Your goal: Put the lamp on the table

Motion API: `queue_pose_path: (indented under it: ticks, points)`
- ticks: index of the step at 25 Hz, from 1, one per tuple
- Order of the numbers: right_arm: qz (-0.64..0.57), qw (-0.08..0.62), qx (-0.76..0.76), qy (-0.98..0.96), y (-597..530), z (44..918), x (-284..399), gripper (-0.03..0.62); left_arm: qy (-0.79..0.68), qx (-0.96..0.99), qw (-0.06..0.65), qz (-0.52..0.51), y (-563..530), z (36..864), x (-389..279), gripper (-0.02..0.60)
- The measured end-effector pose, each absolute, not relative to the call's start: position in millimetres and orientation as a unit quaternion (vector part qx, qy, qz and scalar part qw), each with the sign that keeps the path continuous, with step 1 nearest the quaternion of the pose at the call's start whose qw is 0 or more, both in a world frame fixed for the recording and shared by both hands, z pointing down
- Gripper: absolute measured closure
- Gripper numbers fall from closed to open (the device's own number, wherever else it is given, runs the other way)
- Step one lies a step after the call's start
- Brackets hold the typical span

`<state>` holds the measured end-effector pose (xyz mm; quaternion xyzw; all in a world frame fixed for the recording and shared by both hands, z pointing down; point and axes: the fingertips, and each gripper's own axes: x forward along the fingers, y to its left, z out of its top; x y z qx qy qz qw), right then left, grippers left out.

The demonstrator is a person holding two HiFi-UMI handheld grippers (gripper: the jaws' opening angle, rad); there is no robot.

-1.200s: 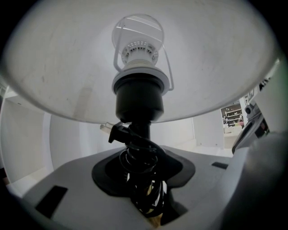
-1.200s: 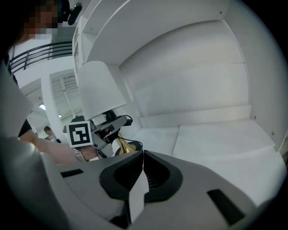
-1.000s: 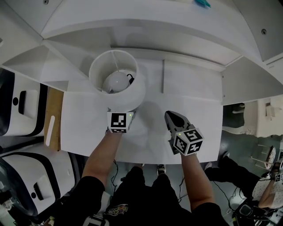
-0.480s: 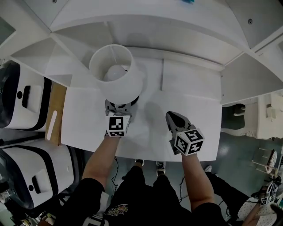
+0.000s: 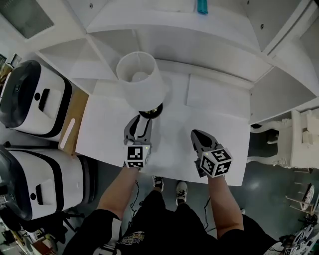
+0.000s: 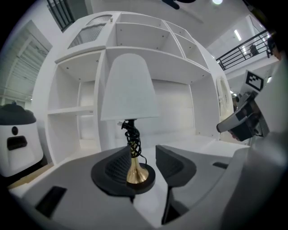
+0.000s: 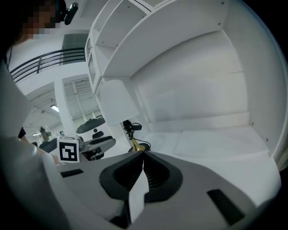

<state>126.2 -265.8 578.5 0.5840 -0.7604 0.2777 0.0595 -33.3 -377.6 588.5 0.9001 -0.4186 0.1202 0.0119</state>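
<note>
The lamp (image 5: 142,82) is standing upright on the white surface (image 5: 219,144), towards its back left part, just in front of the white shelf unit (image 5: 164,30) that is rising behind it. Its white shade is sitting over a thin gold stem (image 6: 134,168) that is flaring into a round dark base, and a black cord (image 6: 132,134) is coiling around the upper stem. The left gripper (image 5: 140,124) is pointing at the lamp from the near side, its tips lying just short of the base. Its jaws are standing wide apart and are closing a little, with the stem and base showing through the gap ahead of them; the pads are not pressing on the lamp, and nothing is clamped between them. The right gripper (image 5: 195,134) is hovering over the surface to the right of the left one, apart from the lamp, and its jaws are sitting together with only a thin seam between the pads and nothing held there. In the right gripper view the lamp is showing beyond the closed tips, off to the left, with the left gripper's marker cube (image 7: 68,150) beside it. Two large white appliances with dark panels (image 5: 30,99) are standing on the floor to the left of the surface, beside a narrow wooden board (image 5: 75,119). A small teal thing (image 5: 202,6) is lying on top of the shelf unit; what it is I cannot tell.
</note>
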Motion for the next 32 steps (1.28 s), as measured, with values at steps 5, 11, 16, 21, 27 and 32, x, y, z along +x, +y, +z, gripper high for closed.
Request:
queue_pose_path:
  ticks: [5,11,16,21,27,32]
  points:
    - [0.266,0.058,0.574,-0.772,-242.0,559.7,128.2,0.568,-0.420,0.901,0.019,0.110,-339.1,559.7,-34.9,0.449]
    - [0.248,0.053,0.560,-0.789,-209.4,541.4,130.3,0.568,-0.435,0.891,0.020,0.127,-292.2,542.6,-41.5,0.545]
    - [0.236,0.050,0.547,-0.801,-180.1,528.8,133.6,0.568,-0.428,0.893,0.051,0.132,-244.3,531.1,-39.9,0.574]
    - [0.225,0.052,0.530,-0.816,-151.5,518.0,137.0,0.568,-0.415,0.895,0.080,0.144,-196.8,516.9,-34.5,0.575]
    - [0.218,0.058,0.510,-0.830,-120.5,512.2,138.3,0.568,-0.402,0.898,0.103,0.146,-139.6,505.5,-26.3,0.575]
    - [0.220,0.059,0.500,-0.835,-104.4,511.4,131.0,0.568,-0.393,0.897,0.113,0.167,-106.5,516.2,-32.5,0.575]
